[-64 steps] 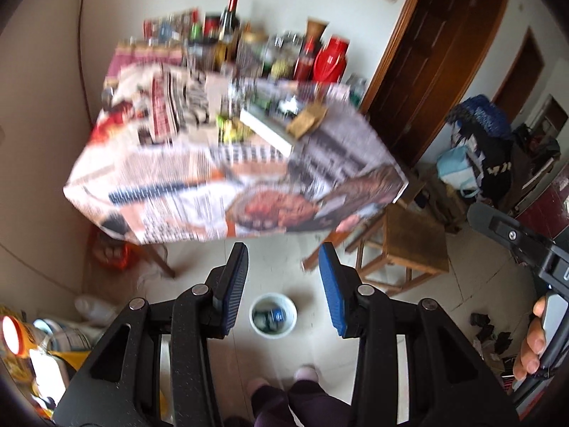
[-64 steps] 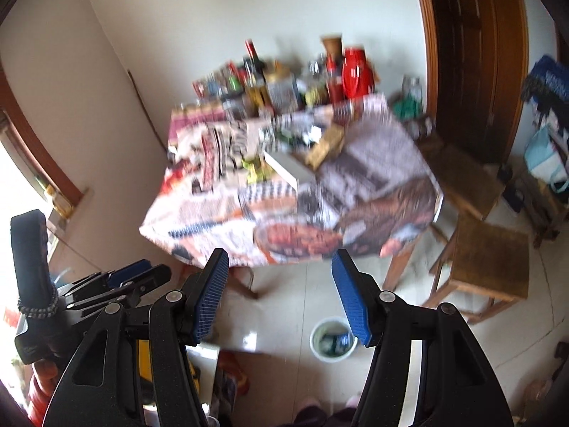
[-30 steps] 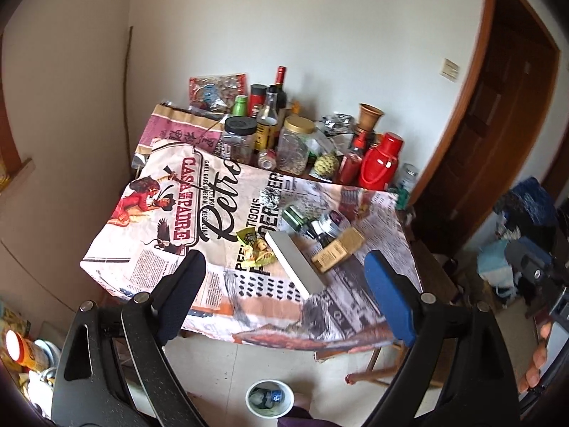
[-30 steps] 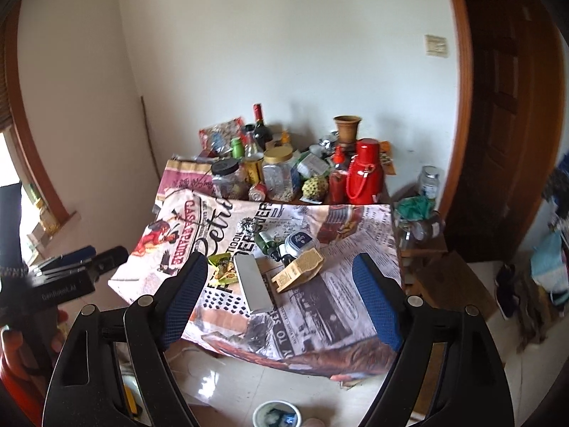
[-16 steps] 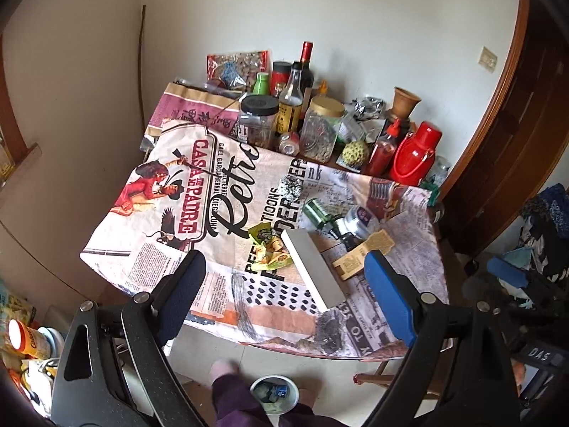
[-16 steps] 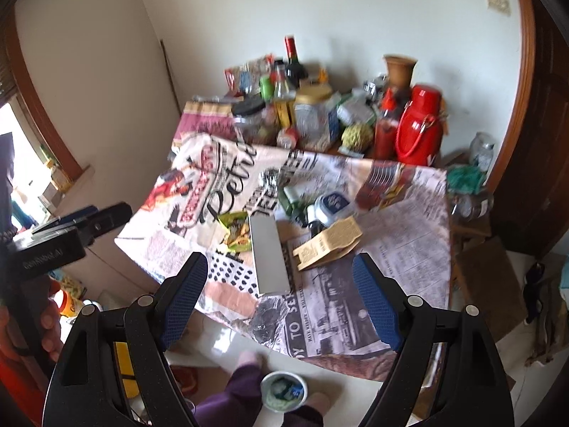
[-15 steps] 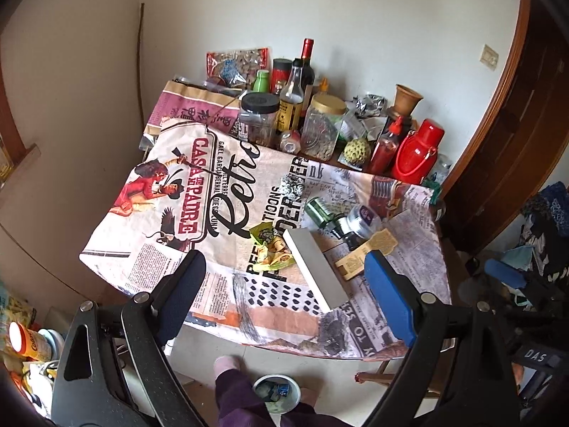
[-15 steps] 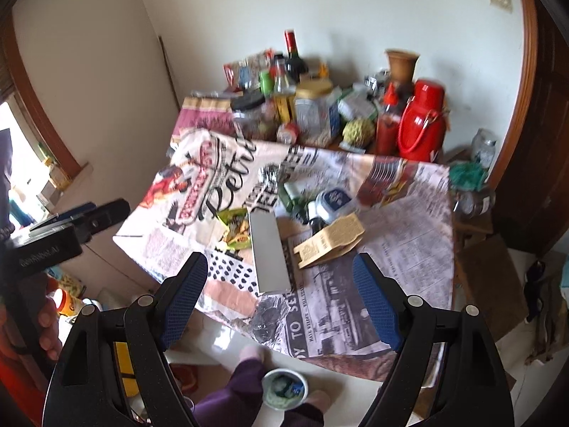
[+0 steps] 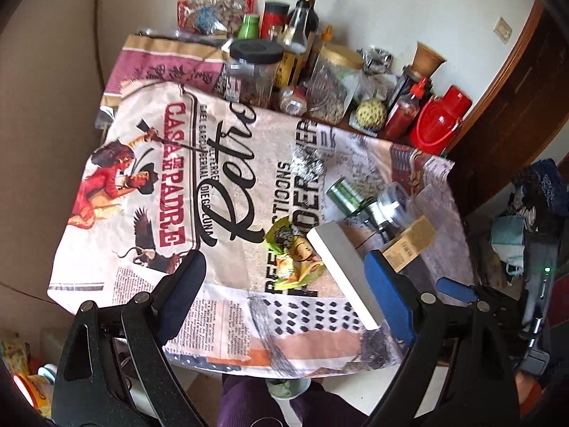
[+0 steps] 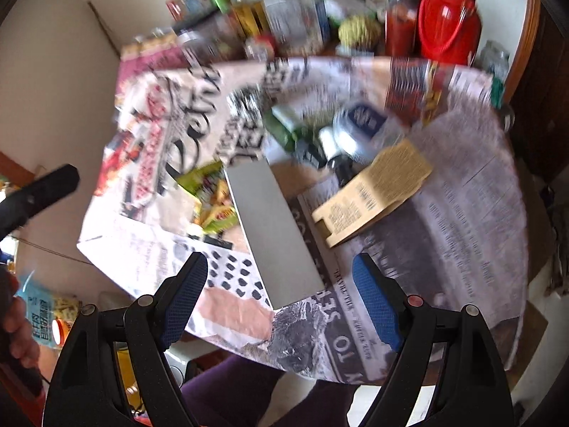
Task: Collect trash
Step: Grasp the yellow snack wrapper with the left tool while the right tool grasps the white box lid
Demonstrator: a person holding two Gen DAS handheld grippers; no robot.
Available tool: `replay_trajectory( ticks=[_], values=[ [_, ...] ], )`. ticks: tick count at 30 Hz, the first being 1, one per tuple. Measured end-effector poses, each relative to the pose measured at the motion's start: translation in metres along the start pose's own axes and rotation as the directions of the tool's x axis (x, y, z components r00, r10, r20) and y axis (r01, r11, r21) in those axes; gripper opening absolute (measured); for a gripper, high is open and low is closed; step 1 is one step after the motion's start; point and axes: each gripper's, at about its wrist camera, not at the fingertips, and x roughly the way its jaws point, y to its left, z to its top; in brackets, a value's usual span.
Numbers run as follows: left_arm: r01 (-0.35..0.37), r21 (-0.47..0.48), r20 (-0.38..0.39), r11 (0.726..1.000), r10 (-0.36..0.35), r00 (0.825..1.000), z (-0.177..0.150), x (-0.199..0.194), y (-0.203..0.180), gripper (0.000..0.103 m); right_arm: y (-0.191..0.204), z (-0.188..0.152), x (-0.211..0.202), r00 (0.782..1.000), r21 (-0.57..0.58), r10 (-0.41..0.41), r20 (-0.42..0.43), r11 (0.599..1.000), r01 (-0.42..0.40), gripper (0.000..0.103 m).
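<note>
Trash lies on the printed tablecloth (image 9: pixel 170 163): a long grey-white box (image 9: pixel 343 272) (image 10: pixel 274 235), a yellow-green crumpled wrapper (image 9: pixel 293 256) (image 10: pixel 209 199), a tan carton (image 9: pixel 410 243) (image 10: pixel 377 192), a green can (image 9: pixel 343 194), a silver can (image 9: pixel 391 206) (image 10: pixel 355 131) and a foil ball (image 9: pixel 307 163). My left gripper (image 9: pixel 284 295) hangs open above the table's near edge, over the wrapper and box. My right gripper (image 10: pixel 281 295) is open too, over the near end of the grey box. Neither touches anything.
Jars, bottles, a red thermos (image 9: pixel 441 124) and a sauce bottle (image 9: pixel 403 108) crowd the table's far side by the wall. A small white bin (image 9: pixel 288 388) stands on the floor below the near edge, by the person's purple-clad legs (image 9: pixel 249 405). A dark door (image 9: pixel 515 71) is right.
Both grippers have come forward and down toward the table, tilting more steeply, so the trash now looms larger. Their jaws have stayed at the same width. The right view is blurred by motion.
</note>
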Motion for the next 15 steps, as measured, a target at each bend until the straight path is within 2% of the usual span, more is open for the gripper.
replay_trajectory(
  ticks=[3,7,11,15],
  values=[
    [-0.002,0.014,-0.066,1.0,0.003,0.998,-0.001,0.029,0.012,0.09,-0.001,0.0,0.027,0.998,0.015,-0.012,-0.06,1.0,0.013,0.081],
    [0.001,0.016,-0.144,1.0,0.002,0.99,-0.009,0.061,0.022,0.09,0.0,-0.001,0.049,0.995,0.027,-0.02,-0.094,0.999,0.023,0.08],
    [0.023,-0.008,-0.215,1.0,-0.024,0.976,-0.022,0.09,0.029,0.09,0.0,-0.001,0.064,0.992,0.021,-0.018,-0.126,1.0,0.021,0.074],
    [0.054,-0.048,-0.255,0.997,-0.064,0.965,-0.028,0.105,0.031,0.088,0.004,-0.001,0.07,0.991,-0.008,-0.031,-0.13,1.0,0.03,0.062]
  ],
)
